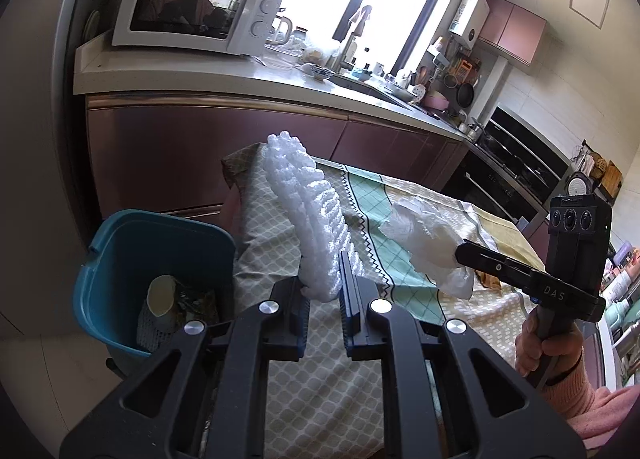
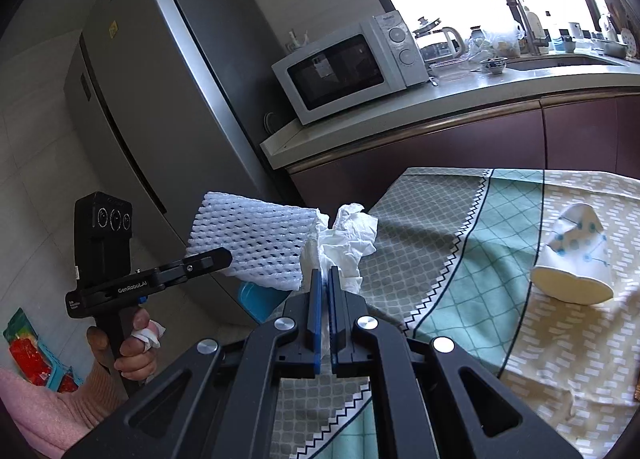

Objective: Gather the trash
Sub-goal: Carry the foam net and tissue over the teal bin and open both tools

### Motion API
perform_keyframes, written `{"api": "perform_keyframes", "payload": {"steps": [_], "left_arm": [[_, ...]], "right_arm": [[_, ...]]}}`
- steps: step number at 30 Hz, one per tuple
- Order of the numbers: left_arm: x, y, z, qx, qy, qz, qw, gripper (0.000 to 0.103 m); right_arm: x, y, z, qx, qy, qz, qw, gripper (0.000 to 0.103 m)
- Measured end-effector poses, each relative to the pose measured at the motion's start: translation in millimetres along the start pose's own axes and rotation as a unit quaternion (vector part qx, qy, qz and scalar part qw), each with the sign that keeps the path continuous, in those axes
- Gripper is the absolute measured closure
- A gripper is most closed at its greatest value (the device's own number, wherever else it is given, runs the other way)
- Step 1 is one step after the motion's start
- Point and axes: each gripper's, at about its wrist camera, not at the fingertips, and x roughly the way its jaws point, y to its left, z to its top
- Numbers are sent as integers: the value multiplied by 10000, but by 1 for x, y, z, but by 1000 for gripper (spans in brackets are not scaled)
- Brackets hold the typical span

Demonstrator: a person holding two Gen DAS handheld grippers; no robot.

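Meanwhile, the left claw (image 1: 324, 291) is gripping a white foam mesh fruit sleeve (image 1: 308, 215) above the worktop's patterned green-and-beige cloth (image 1: 320, 399), beside a blue plastic bin (image 1: 120, 259). The right claw (image 2: 325, 279) is pinching a crumpled white paper tissue (image 2: 348, 243), while a squashed white paper cup (image 2: 576, 259) is lying on the cloth.

Left gripper (image 1: 324, 295) and right gripper (image 2: 325, 299) — jaws both clamped.

White microwave (image 2: 352, 67) sitting on the counter (image 2: 460, 93) beside a grey fridge (image 2: 160, 99). Kettle (image 2: 450, 39) and blue-patterned bowl (image 2: 494, 66) standing near the sink (image 2: 560, 61). Patterned tablecloth (image 2: 460, 259) covering the table.
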Motion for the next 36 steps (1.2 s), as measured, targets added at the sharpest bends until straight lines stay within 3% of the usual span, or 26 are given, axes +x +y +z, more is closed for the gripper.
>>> {"api": "perform_keyframes", "payload": {"steps": [18,36], "left_arm": [[-18,73,-7,-414,33,742,9964,90],[31,131,-26,-764,647,1071,9892,89]], "right_arm": [[93,39,17,-356,613,506,9962,101],[172,53,23,-451,1154,473,9912,101]]}}
